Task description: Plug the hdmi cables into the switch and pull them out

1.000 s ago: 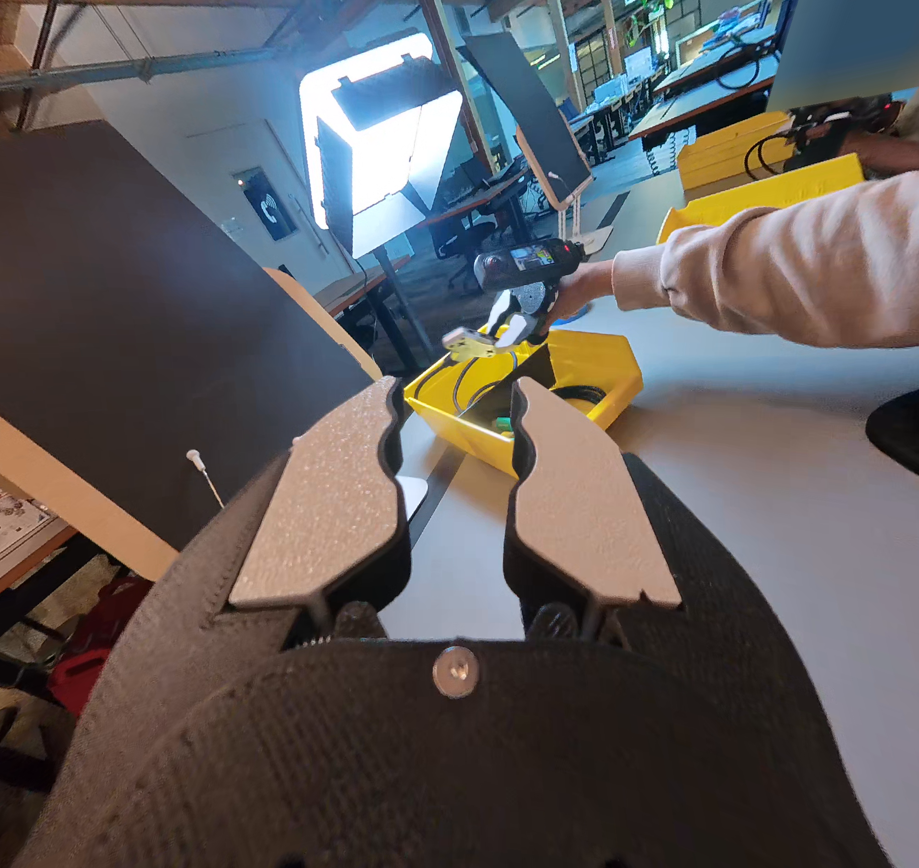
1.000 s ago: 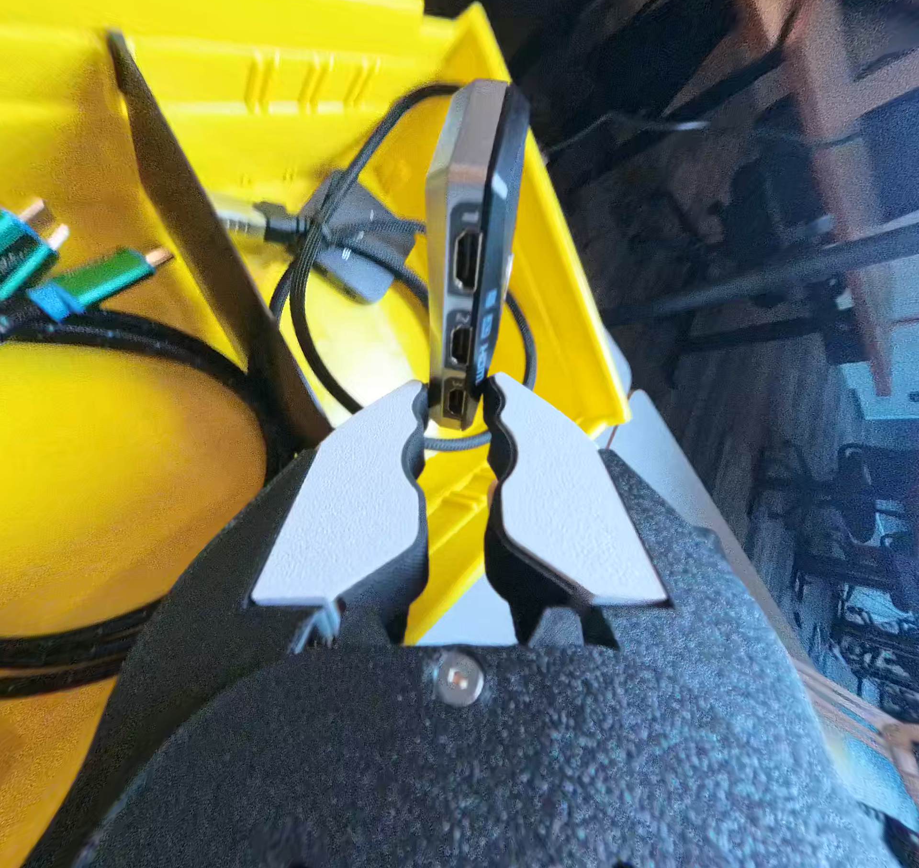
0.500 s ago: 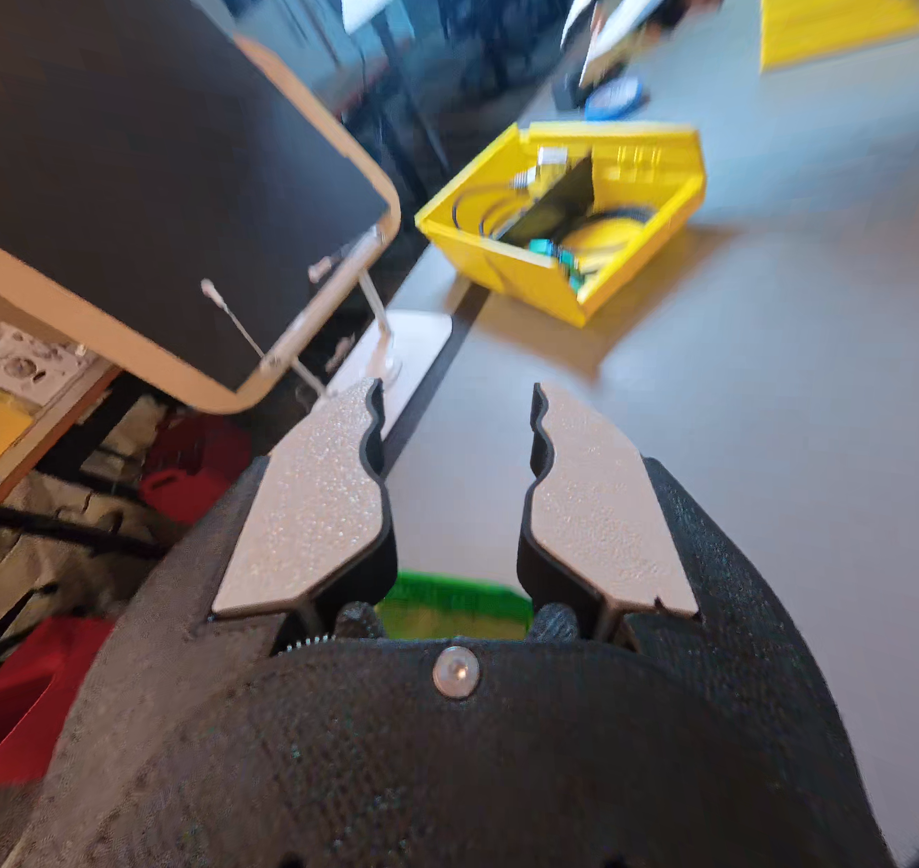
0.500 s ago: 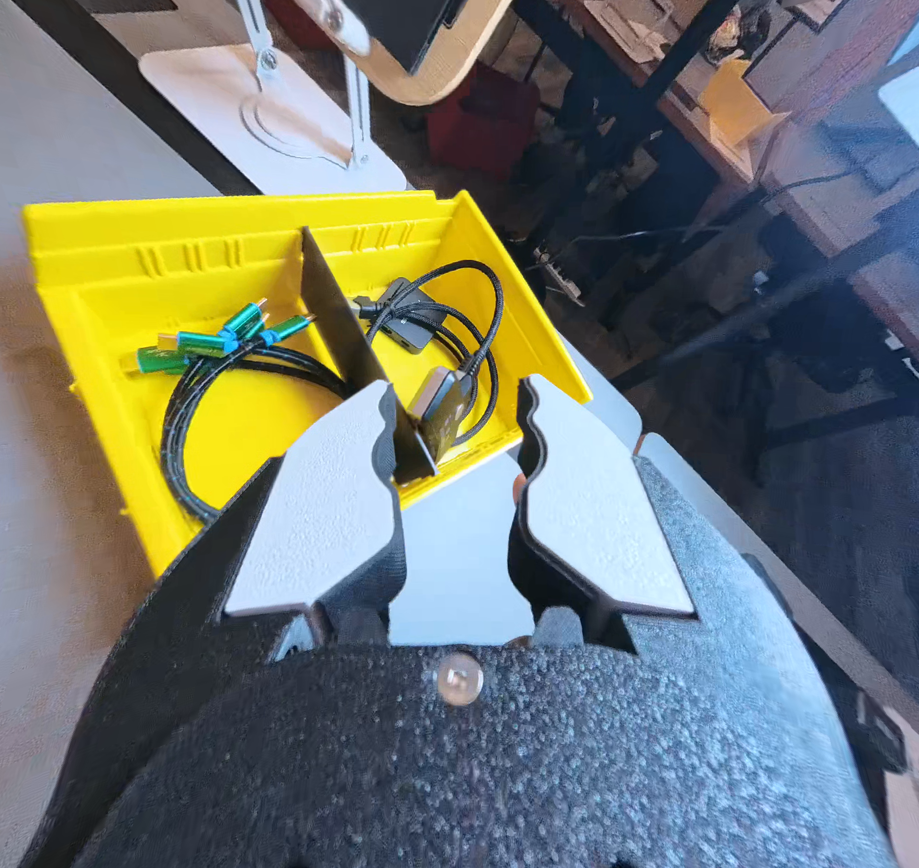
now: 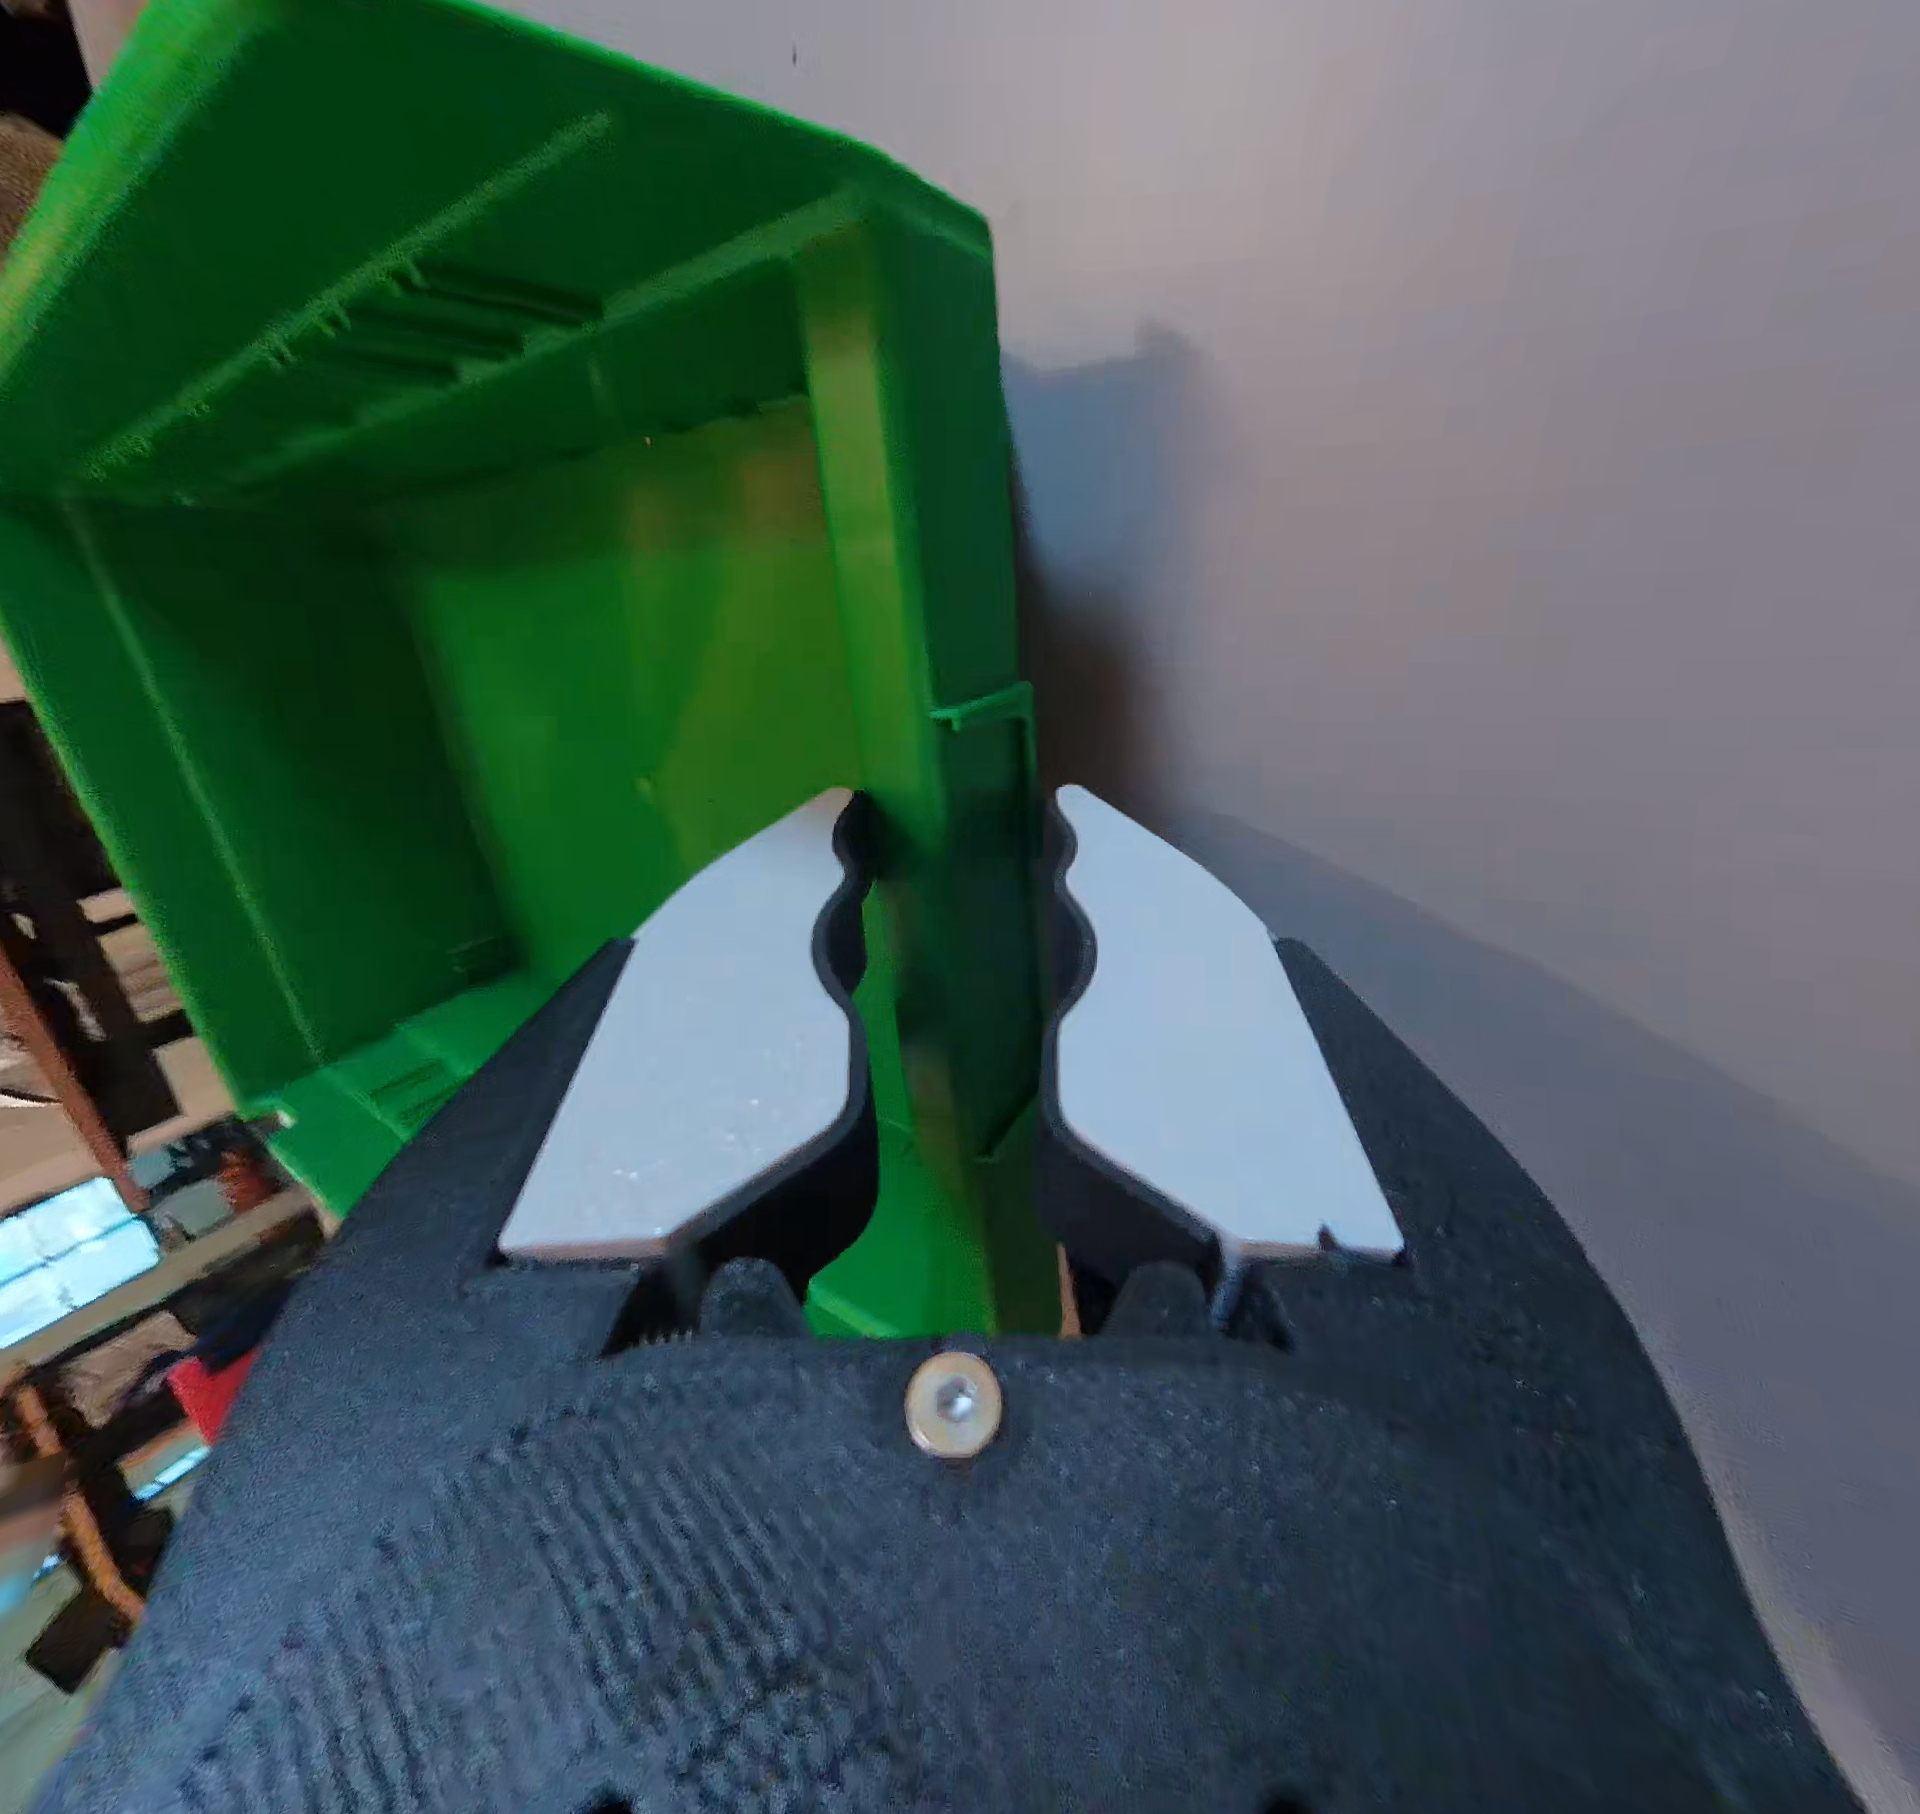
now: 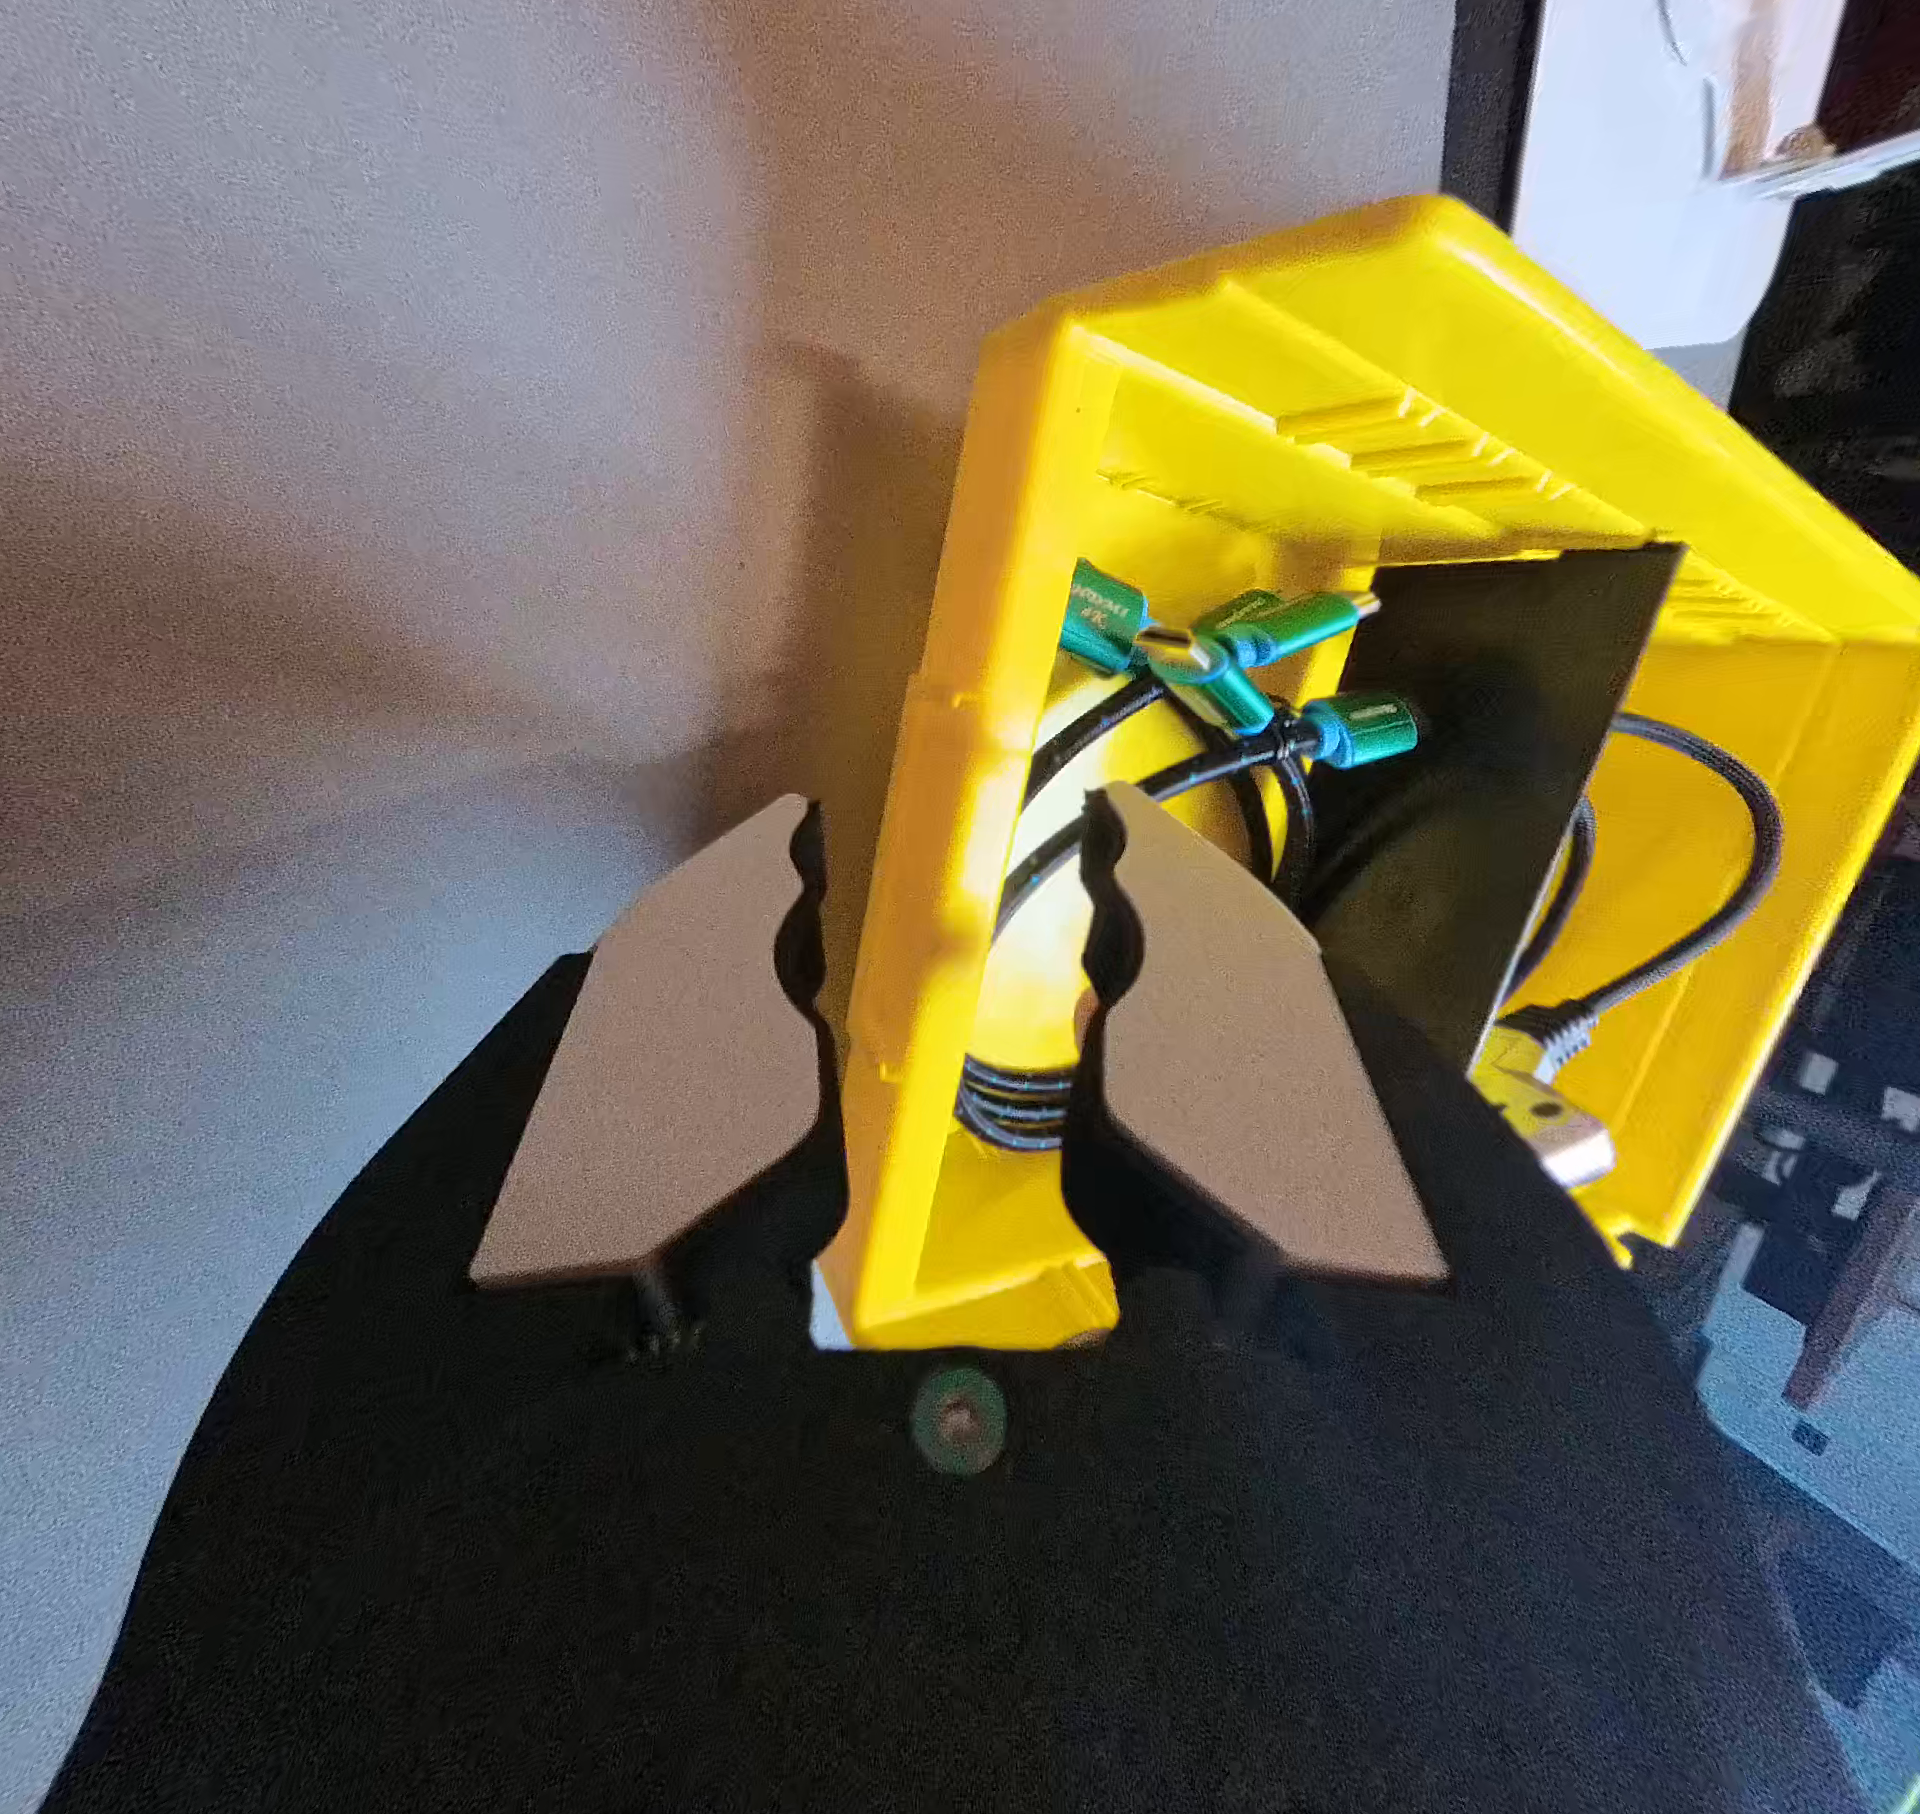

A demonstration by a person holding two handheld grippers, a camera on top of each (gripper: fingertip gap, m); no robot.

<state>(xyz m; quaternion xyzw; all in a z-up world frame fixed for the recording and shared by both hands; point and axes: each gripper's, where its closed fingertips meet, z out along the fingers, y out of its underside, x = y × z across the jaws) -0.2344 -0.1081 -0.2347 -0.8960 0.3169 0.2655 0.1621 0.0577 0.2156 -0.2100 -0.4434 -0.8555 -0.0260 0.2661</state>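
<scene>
the left wrist view alone shows a green plastic bin (image 5: 436, 559), its ribbed walls smooth and its hollow bare; the left gripper (image 5: 951, 819) straddles the bin's right side wall, one finger inside and one outside, not quite pressed onto it, so the tongs stand slightly spread. the grey tabletop (image 5: 1455, 414) lies to the bin's right. the right wrist view alone shows a yellow plastic bin (image 6: 1455, 310) split by a black divider (image 6: 1496, 756). the right gripper (image 6: 951, 819) likewise straddles that bin's left wall, tongs apart around it. in the left compartment lie coiled black hdmi cables (image 6: 1174, 777) with teal metal-tipped plugs (image 6: 1361, 725) bunched at the far wall. in the right compartment a braided grey cord (image 6: 1704, 891) loops down to the switch (image 6: 1548, 1120), lying at the near corner. half a second ago both grippers hung above the tabletop with the yellow bin ahead; a second ago the right one pinched the switch, now released.
</scene>
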